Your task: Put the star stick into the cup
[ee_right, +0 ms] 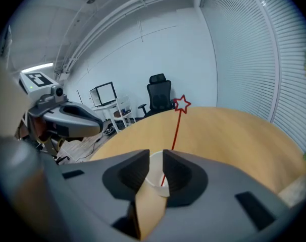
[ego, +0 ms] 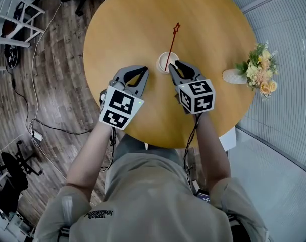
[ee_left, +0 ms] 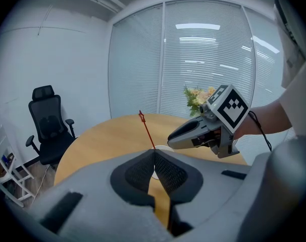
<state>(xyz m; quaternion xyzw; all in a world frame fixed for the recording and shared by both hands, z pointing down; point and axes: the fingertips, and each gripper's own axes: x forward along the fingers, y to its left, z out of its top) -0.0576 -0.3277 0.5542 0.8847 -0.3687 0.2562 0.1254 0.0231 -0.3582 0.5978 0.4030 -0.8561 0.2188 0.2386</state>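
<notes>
Star stick inside cup

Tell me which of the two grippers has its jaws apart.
The right gripper: its jaws stand apart, with the white cup and red star stick showing through the gap. The left gripper has jaws meeting at the tips, holding nothing.

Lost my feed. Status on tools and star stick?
Left tool shut, empty. Right tool open beside cup. Star stick standing in cup. Nothing in the way.
</notes>
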